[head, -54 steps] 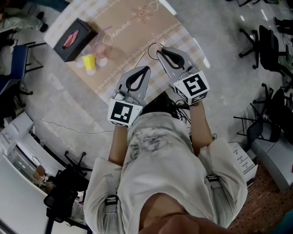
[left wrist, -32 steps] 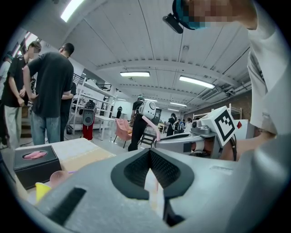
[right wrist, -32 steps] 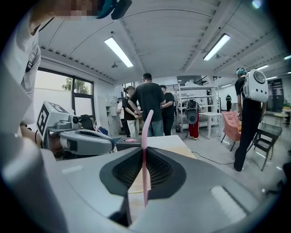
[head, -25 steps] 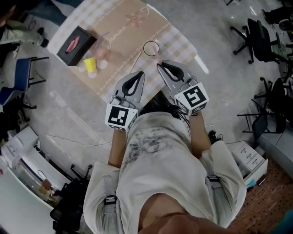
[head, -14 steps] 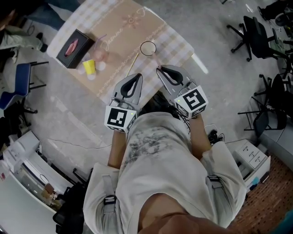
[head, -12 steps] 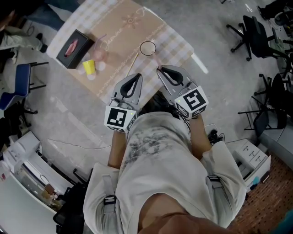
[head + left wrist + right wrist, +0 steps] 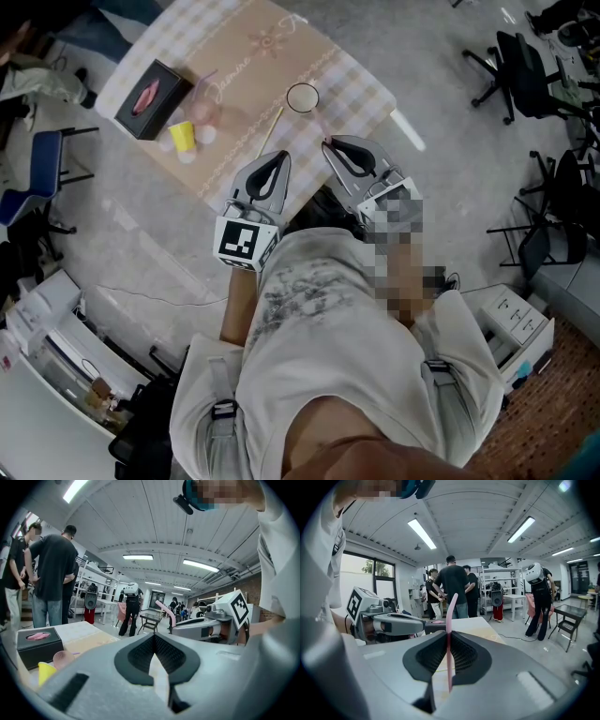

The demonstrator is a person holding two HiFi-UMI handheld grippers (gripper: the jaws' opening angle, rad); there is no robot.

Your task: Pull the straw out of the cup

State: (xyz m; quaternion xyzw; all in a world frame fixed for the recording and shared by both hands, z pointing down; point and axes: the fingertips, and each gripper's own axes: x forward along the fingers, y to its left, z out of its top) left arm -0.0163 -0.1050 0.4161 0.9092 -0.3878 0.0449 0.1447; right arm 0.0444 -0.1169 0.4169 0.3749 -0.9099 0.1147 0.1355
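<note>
A pink straw (image 7: 451,611) stands upright between the jaws of my right gripper (image 7: 447,635), which is shut on it. In the head view that gripper (image 7: 327,143) hovers at the table's near edge, a little short of the clear cup (image 7: 302,97); the straw is out of the cup. My left gripper (image 7: 284,156) is alongside to the left, its jaws shut with nothing in them (image 7: 153,636). The left gripper view shows the right gripper (image 7: 176,626) with the straw (image 7: 167,612) sticking up from its tip.
On the tan mat (image 7: 253,66) lie a thin yellow stick (image 7: 272,131), a yellow cup (image 7: 182,136), pink cups (image 7: 204,112) and a black tissue box (image 7: 150,86). Several people stand beyond the table. Office chairs (image 7: 525,66) are on the right.
My right gripper has drawn back from the cup toward the table's near edge, carrying the pink straw. The left gripper has stayed where it was.
</note>
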